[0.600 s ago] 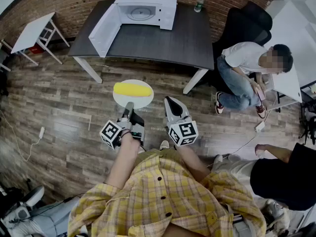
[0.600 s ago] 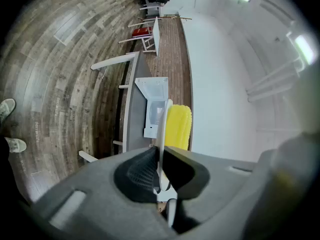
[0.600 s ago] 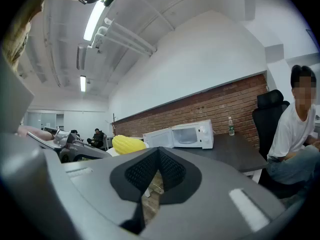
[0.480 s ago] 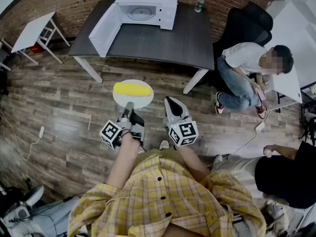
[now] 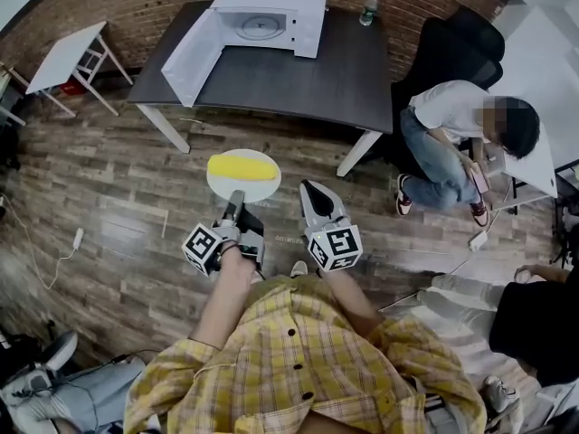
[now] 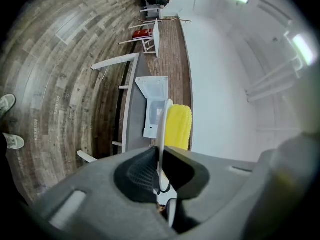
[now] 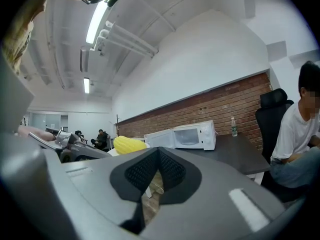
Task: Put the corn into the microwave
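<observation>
While the corn (image 5: 242, 166) lies on its side on a white plate (image 5: 223, 184), the person stands well back from the dark table (image 5: 308, 75) at the far side of the room, so this looks like the carry step, not the loading one. The left gripper (image 5: 237, 195) is clamped on the plate's near rim, pads pinching the edge, with the plate sticking out in front of it. The right gripper (image 5: 308, 189) sits just right of the plate, jaws pressed together with nothing in them. The microwave (image 5: 271, 12) is at the table's far edge, its door (image 5: 193, 54) swung wide open to the left. Next move, imo: walk the plate over and keep it flat, since the corn is round and only one rim is pinched, then line it up with the opening and slide it in past the door
</observation>
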`<state>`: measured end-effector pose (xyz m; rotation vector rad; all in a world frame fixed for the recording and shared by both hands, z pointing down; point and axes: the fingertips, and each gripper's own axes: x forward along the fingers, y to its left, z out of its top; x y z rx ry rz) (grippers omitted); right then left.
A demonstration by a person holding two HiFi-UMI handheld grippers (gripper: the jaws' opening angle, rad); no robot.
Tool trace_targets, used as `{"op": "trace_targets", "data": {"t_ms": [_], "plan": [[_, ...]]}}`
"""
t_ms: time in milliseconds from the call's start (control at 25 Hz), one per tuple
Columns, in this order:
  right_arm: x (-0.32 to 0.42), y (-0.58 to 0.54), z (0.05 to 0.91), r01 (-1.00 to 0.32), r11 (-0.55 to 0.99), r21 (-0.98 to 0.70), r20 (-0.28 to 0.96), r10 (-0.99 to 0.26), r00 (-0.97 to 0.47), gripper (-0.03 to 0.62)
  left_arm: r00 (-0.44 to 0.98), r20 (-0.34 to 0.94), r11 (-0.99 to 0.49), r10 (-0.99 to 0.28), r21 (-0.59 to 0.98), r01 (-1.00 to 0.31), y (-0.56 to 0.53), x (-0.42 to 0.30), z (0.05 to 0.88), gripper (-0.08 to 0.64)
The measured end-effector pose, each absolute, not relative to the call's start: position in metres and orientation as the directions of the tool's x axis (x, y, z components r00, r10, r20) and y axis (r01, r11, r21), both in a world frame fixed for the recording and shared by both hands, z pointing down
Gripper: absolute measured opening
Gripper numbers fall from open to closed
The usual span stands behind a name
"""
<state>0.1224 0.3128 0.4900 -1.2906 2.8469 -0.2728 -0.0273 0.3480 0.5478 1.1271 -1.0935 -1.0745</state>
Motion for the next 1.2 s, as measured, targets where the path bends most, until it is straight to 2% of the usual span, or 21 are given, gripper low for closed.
{"op": "trace_targets", "data": {"t_ms": [160,720,1200], "plan": [[0.132,0.308,0.492,-0.729,0.662,-0.174,0.065,-0.731,-0.679,0.005,0.124,0.102,0.109,-0.987,0.993,0.043,0.345,-0.020,0.549,0.025],[0.159,0.296,0.494,-0.708,0.684,-0.175,0.059,-0.711,-0.701,0.003,0.074,0.102,0.107,-0.992,0.991,0.080,0.337,0.007,0.550,0.025],[0.137,0.244,0.507,-0.695,0.698,-0.172,0.071,-0.695,-0.715,0.003,0.063,0.060,0.068,-0.996,0.991,0.118,0.287,-0.007,0.553,0.025]]}}
